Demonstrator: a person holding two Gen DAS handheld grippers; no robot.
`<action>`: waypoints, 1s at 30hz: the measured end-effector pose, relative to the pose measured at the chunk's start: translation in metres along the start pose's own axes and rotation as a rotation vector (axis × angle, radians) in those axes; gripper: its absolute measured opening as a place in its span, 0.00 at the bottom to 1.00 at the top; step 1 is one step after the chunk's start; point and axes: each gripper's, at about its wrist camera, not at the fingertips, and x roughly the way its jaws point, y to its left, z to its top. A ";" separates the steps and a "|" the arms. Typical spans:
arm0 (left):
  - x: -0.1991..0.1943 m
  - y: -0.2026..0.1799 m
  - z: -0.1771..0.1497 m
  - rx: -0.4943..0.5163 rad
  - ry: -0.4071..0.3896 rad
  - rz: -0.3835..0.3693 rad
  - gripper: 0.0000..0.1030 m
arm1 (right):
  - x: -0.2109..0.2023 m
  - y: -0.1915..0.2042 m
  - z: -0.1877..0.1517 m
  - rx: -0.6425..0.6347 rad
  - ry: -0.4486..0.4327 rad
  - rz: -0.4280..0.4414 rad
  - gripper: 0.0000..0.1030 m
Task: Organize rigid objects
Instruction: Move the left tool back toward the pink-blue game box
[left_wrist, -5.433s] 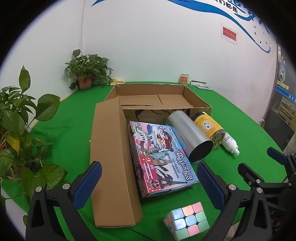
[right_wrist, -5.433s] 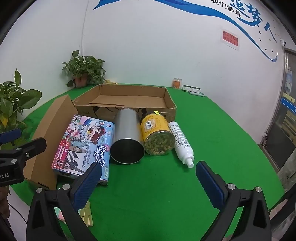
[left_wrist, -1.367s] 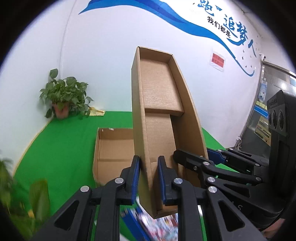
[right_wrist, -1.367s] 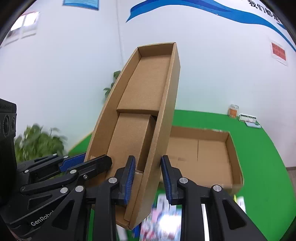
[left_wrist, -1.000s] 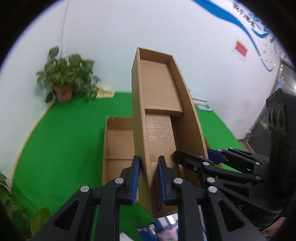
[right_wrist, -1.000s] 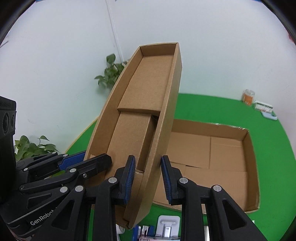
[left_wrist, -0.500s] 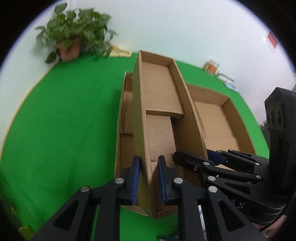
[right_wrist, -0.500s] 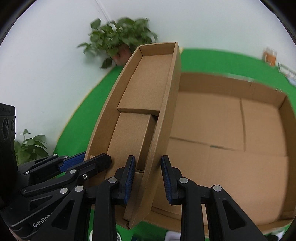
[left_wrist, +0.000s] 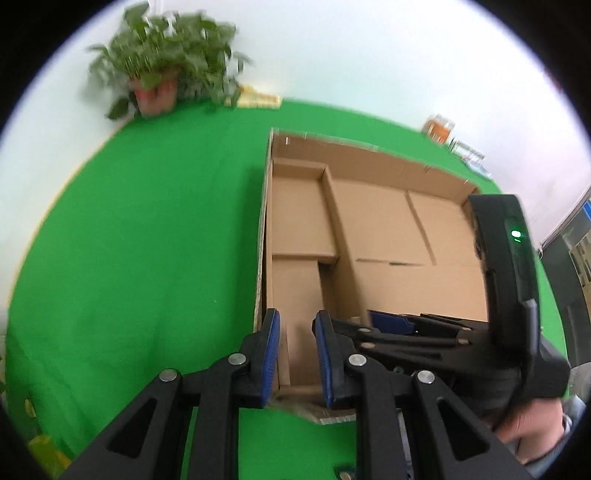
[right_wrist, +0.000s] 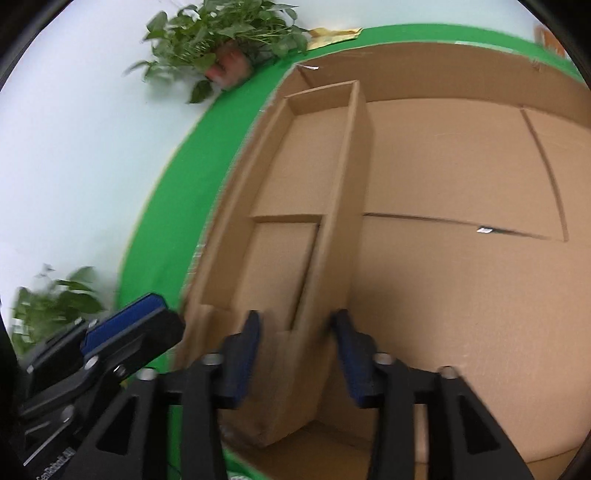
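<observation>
While my left gripper (left_wrist: 295, 354) is pinching the small box (left_wrist: 299, 236) and my right gripper (right_wrist: 295, 354) is opening around its other wall, it could tip inside the big box (right_wrist: 461, 177).

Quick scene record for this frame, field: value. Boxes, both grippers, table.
narrow box: open top up, inside the big box, along its left wall
left gripper: shut on the narrow box's near left wall
right gripper: jaws just opened, straddling its right wall, pads clear
table: green cloth
plant: far left corner
</observation>
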 end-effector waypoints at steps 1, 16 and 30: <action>-0.017 -0.003 -0.005 0.013 -0.043 0.007 0.19 | -0.016 0.006 -0.004 -0.036 -0.047 -0.050 0.60; -0.197 -0.055 -0.128 0.110 -0.455 -0.022 0.08 | -0.274 0.002 -0.225 -0.248 -0.566 -0.379 0.63; -0.147 -0.083 -0.244 0.040 -0.087 -0.306 0.99 | -0.267 -0.072 -0.416 -0.167 -0.357 -0.088 0.99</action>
